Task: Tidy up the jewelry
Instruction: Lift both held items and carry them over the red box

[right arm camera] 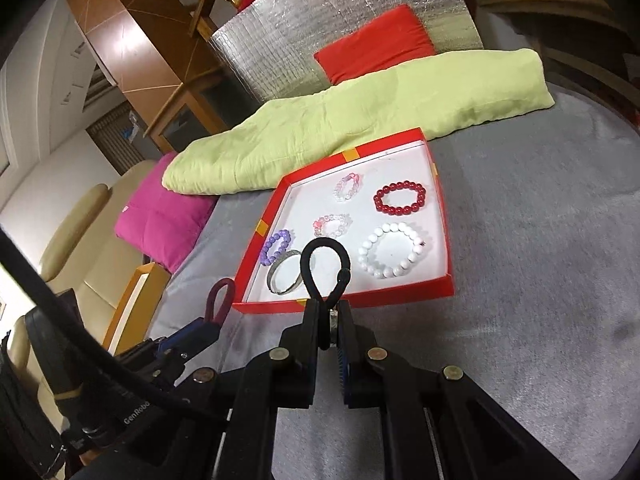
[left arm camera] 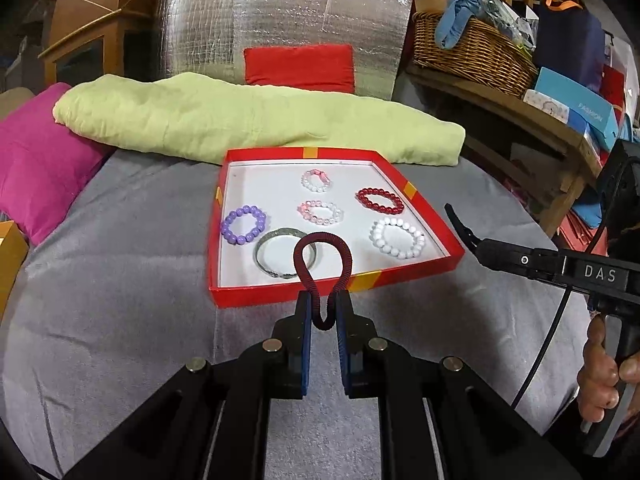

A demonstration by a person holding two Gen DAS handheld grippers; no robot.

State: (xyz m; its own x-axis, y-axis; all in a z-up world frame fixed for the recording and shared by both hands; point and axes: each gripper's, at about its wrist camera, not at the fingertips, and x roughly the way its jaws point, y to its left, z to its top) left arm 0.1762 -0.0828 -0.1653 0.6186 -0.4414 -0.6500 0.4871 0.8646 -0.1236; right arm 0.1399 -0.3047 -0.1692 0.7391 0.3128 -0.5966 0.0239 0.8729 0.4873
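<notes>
Just ahead of both grippers lies the red tray [left arm camera: 416,272]. Your left gripper [left arm camera: 324,308] pinches a maroon band [left arm camera: 323,256], your right gripper [right arm camera: 329,312] a black band [right arm camera: 325,264]; both loops point trayward, overhanging its near rim.

Even indoor light, soft shadows, glare on foil panel [left arm camera: 280,20] (strong fisheye bending, dark corners)

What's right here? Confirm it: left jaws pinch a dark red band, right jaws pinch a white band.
Wrong on one point: the right gripper pinches a black band, as the right wrist view shows. The left gripper does pinch the dark red band.
</notes>
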